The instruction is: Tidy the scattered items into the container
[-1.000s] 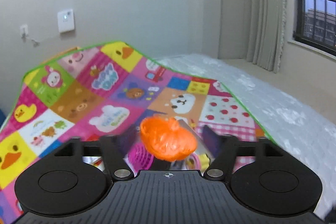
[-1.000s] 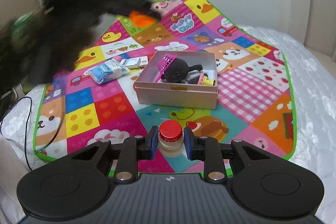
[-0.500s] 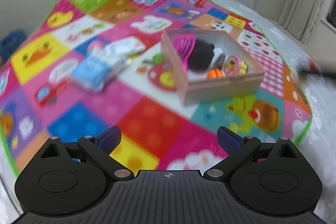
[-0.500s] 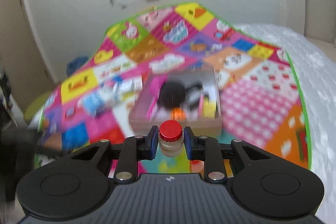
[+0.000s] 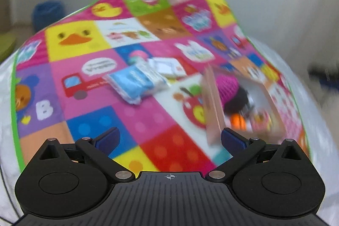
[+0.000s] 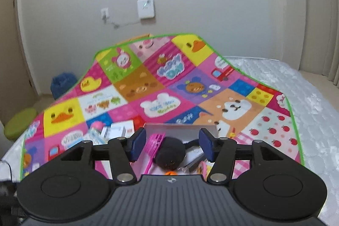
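Observation:
A pale open box point(image 5: 211, 103) stands on the playmat point(image 5: 148, 118), holding a pink basket point(image 5: 227, 86), a black plush point(image 5: 239, 99) and an orange ball point(image 5: 238, 121). My left gripper point(image 5: 170, 139) hovers over the mat left of the box, its jaws opening wide with nothing between them. A blue packet point(image 5: 135, 84) and small white boxes point(image 5: 167, 67) lie ahead of it. My right gripper point(image 6: 172, 145) hangs above the box point(image 6: 180, 127), jaws opening and empty, with the plush point(image 6: 169, 154) and basket point(image 6: 156, 143) below. The red-capped bottle is out of sight.
The colourful playmat point(image 6: 148, 86) covers a white bed point(image 6: 307, 120). A pink-capped item point(image 6: 97, 125) lies by the white boxes point(image 6: 118, 130). On the floor at left are a blue bag point(image 6: 63, 84) and a green cushion point(image 6: 19, 122). A wall stands behind.
The left gripper let go of the orange ball, now in the box, and swung left and down. The right gripper rose over the box and opened; the bottle is gone from its fingers.

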Available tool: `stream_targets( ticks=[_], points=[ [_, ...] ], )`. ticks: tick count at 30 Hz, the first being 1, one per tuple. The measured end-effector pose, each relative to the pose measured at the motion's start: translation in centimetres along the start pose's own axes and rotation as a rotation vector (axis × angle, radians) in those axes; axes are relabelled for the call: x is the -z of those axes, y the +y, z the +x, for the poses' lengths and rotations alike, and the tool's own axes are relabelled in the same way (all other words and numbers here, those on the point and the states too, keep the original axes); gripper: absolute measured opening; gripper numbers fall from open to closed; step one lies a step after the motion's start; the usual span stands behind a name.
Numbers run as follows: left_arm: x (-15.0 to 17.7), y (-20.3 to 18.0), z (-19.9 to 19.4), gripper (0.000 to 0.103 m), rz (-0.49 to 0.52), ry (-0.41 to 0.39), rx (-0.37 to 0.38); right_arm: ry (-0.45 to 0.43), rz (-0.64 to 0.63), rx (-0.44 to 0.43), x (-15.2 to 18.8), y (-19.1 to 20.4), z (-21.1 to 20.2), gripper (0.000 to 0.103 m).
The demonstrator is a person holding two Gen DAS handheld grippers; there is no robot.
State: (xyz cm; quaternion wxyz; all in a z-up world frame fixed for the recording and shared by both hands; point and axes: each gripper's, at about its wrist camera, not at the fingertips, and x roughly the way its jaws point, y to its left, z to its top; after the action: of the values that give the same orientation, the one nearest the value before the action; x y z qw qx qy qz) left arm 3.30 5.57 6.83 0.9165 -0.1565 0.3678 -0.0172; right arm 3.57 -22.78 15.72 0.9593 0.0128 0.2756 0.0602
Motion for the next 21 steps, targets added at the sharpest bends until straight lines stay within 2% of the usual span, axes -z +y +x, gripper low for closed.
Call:
stream_targets(
  ticks=[2, 3, 6, 7, 9, 12, 15, 18, 21],
  points=[
    [-1.5, 1.1, 0.7, 0.103, -0.084, -0.034, -0.021, 0.031, -0.016, -0.012, 0.1, 1.6, 1.2, 0.055],
    [-2.1, 1.5, 0.8, 0.103, -0.084, -0.067, -0.050, 0.043, -0.022, -0.023, 0.1, 2.5, 1.8, 0.055],
    [-2.4, 3.2, 0.6, 0.103, -0.036, -0.188, -0.196, 0.081, -0.032, -0.082, -0.1, 5.3, 4.1, 0.058],
    [-2.4, 4.0, 0.7, 0.103, -0.043, -0.207, -0.234, 0.094, -0.035, -0.104, -0.1, 6.3, 5.1, 0.060],
    [-2.4, 6.1, 1.0, 0.103, -0.117, -0.232, -0.282, 0.126, -0.033, -0.139, -0.1, 8.2, 7.4, 0.064],
    [-2.6, 8.2, 2.5, 0.103, -0.210, -0.183, -0.307, 0.177, -0.007, -0.182, -0.1, 10.5, 11.3, 0.064],
    [-2.3, 8.6, 4.4, 0.103, -0.179, -0.118, -0.287, 0.234, 0.022, -0.215, 0.2, 12.4, 15.6, 0.067],
    [-1.8, 8.7, 6.6, 0.103, -0.120, -0.080, -0.306, 0.283, 0.032, -0.238, 0.7, 14.1, 19.5, 0.073],
    [-1.4, 9.6, 8.3, 0.103, -0.146, 0.001, -0.298, 0.320, 0.006, -0.255, 1.6, 15.9, 22.7, 0.079]
  ],
)
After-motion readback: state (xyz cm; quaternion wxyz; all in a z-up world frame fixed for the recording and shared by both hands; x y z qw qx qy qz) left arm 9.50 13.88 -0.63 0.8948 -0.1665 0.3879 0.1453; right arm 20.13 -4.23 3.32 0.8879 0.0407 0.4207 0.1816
